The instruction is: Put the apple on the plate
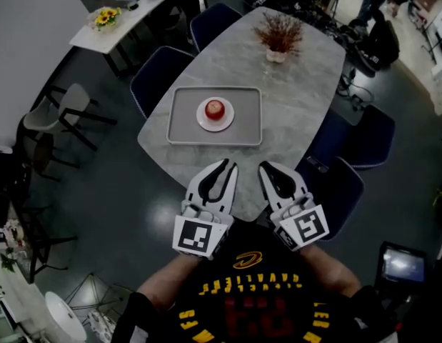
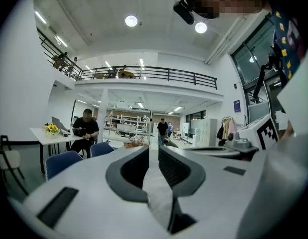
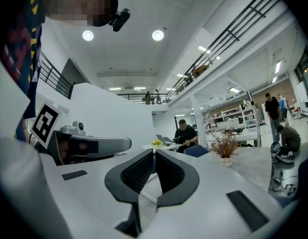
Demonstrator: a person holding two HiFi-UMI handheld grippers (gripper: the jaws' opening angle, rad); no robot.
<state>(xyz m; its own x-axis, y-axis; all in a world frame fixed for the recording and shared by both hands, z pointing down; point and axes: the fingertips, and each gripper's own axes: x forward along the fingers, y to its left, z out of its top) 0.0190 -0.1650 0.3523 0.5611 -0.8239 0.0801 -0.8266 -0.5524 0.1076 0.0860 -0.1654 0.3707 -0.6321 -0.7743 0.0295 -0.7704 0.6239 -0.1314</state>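
A red apple (image 1: 215, 108) sits on a small white plate (image 1: 203, 122), which rests in the middle of a grey tray (image 1: 181, 131) on the marble table (image 1: 299, 84). My left gripper (image 1: 228, 166) (image 2: 154, 152) and right gripper (image 1: 265, 166) (image 3: 154, 153) are held side by side over the table's near corner, close to my chest and well short of the tray. Both are shut with nothing between the jaws. Neither gripper view shows the apple or the plate.
A vase of dried branches (image 1: 278, 38) (image 3: 225, 148) stands at the table's far side. Dark blue chairs (image 1: 160, 73) (image 1: 349, 184) ring the table. At the far left is a white side table with yellow flowers (image 1: 105, 16). Cables and bags lie on the floor at the right (image 1: 370, 41).
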